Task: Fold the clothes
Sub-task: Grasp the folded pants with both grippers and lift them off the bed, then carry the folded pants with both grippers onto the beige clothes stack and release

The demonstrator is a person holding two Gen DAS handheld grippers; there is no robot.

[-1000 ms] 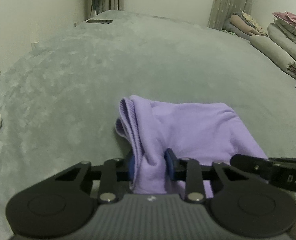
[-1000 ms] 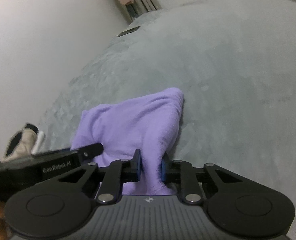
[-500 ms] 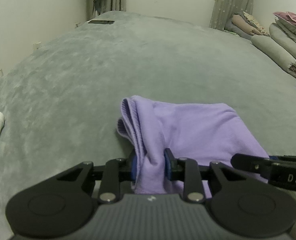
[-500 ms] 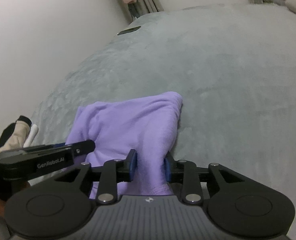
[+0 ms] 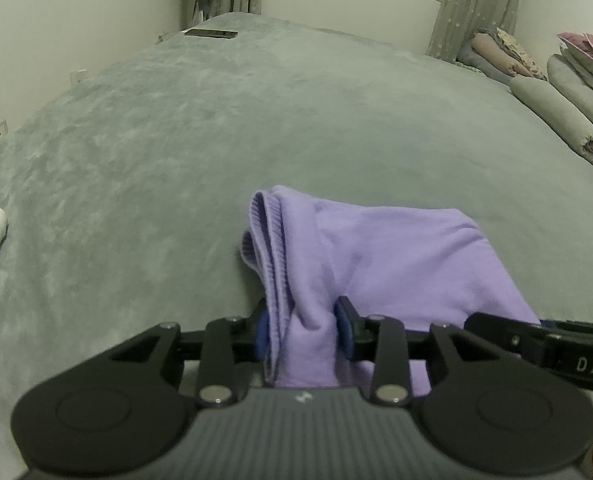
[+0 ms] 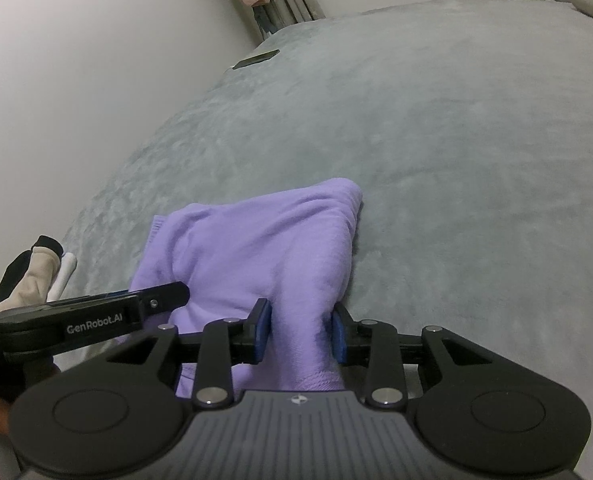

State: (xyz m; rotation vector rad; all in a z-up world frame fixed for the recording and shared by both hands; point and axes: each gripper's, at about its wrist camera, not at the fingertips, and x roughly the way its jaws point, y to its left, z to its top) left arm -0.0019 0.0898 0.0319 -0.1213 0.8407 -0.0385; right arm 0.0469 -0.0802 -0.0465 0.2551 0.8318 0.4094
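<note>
A folded purple garment (image 5: 396, 248) lies on the grey bed (image 5: 216, 128), with its ribbed hem bunched at the left. My left gripper (image 5: 301, 338) straddles the near left corner. Its jaws stand a little apart, and cloth loosely fills the gap between the blue pads (image 5: 261, 336). The same garment (image 6: 256, 240) shows in the right wrist view, where my right gripper (image 6: 301, 332) straddles the near right corner. Its jaws are also slack around the fabric. Each gripper's finger shows at the edge of the other's view, close beside it.
A dark phone (image 5: 211, 33) lies at the bed's far left corner. Folded quilts and pillows (image 5: 568, 92) are stacked along the right side. A small pile of black, beige and white clothes (image 6: 32, 276) sits at the near left edge. A wall runs along the left.
The right gripper's jaws have widened steadily around the cloth over the last second. The left jaws have also widened in the last half second. The garment has stayed in place on the bed.
</note>
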